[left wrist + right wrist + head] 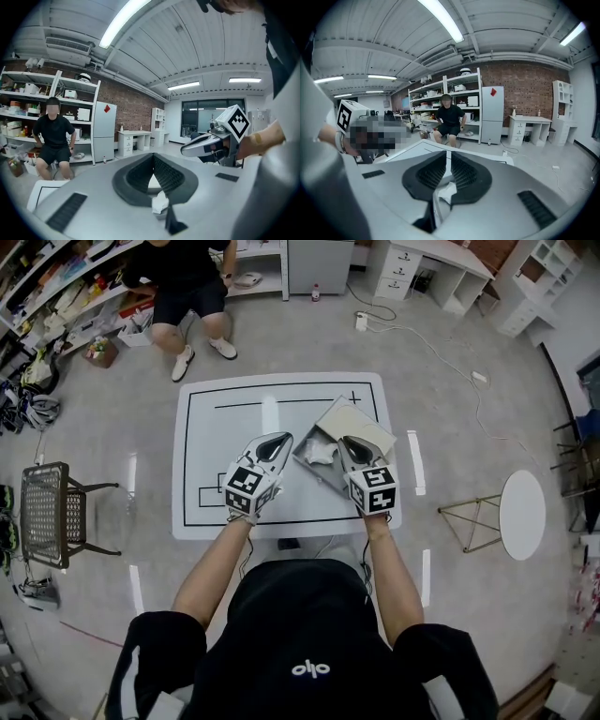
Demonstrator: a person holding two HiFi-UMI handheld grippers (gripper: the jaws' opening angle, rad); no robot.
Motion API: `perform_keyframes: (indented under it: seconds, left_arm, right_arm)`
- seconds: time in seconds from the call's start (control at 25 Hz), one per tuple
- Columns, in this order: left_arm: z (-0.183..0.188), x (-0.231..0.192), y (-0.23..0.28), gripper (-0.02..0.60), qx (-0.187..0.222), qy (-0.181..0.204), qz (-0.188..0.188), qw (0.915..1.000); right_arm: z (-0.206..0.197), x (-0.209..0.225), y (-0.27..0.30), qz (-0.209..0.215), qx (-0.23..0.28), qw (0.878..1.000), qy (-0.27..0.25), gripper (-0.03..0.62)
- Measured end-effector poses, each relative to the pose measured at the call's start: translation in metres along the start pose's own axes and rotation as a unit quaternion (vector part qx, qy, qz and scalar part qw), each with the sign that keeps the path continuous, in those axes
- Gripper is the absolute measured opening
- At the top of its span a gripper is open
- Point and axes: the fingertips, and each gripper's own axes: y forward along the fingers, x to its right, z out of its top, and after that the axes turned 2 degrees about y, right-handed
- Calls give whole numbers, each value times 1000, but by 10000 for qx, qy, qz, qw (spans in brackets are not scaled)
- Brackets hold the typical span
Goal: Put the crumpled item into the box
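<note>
**Entry: crumpled item in box, both grippers empty above it**

Far left, head view: a wire chair [56, 512] is standing on the floor, well apart from the table. A person [192, 287] is sitting by the shelves beyond the table's far edge.

The white table [225, 427] with its black outline is lying centre frame.

The left gripper [277, 441] is hovering over the table just left of the box, angled toward it. In its own view its jaws [152, 157] are meeting at the tips and gripping nothing. Only pale surface is showing through the triangular gap behind the tips.

The crumpled item [320, 454] is lying inside the open box [356, 426], between the two gripper tips and touching neither. It is showing low in the left gripper view [160, 202] and low in the right gripper view [447, 191], each time down past the root of the jaws rather than between the pads.

The right gripper [349, 448] is hanging over the right part of the box. In its own view its jaws [446, 157] are standing almost together, with a thin slit between them and nothing pinched. It is also showing at the right of the left gripper view [187, 150].

Far right, a round white side table [522, 515] is standing well clear.
</note>
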Motion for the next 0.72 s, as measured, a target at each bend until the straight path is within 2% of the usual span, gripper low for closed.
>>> perform_keyframes:
  seconds: [0.28,0.72]
  left_arm:
    - [9,12,6,6,60,24,-122,9999]
    - [8,21,3,6,71,43,-221,9997]
  right_arm:
    - [17,-3,-21,1,296,9996,-39,11]
    - [22,-5,-39,-77,487,9988,-46,11]
